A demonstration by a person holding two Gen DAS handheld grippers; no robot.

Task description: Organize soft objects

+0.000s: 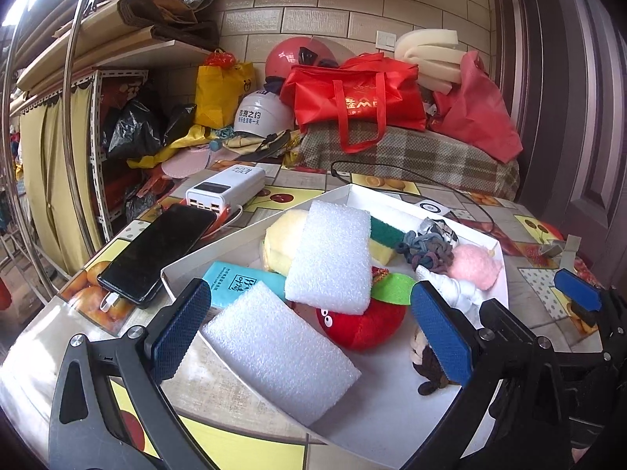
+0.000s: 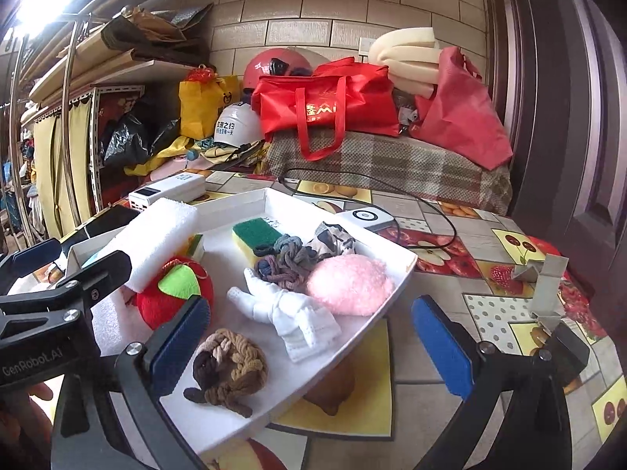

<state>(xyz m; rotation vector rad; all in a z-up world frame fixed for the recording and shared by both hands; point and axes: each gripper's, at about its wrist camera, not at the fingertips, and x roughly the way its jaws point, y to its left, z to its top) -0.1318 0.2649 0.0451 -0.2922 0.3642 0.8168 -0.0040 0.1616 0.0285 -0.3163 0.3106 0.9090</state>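
A white tray [image 1: 250, 231] sits on the fruit-print table and holds the soft things. In it are two white foam blocks [image 1: 278, 352] [image 1: 331, 254], a red plush apple [image 1: 364, 325], a teal packet [image 1: 243, 286] and a green-and-yellow sponge [image 2: 254, 235]. It also holds grey knotted ties [image 2: 286, 262], a pink fluffy ball [image 2: 348, 286], a white sock [image 2: 298, 313] and a brown knotted rope [image 2: 231, 372]. My left gripper [image 1: 311, 313] is open over the near foam block, pads apart from it. My right gripper [image 2: 311, 325] is open above the sock and tray edge, holding nothing.
A black phone [image 1: 156, 250] and a white power bank [image 1: 225, 190] lie left of the tray. A black cable and small white device [image 2: 364, 215] lie behind it, and a metal bracket [image 2: 544, 274] stands to the right. Red bags and helmets are piled at the back. A door stands at right.
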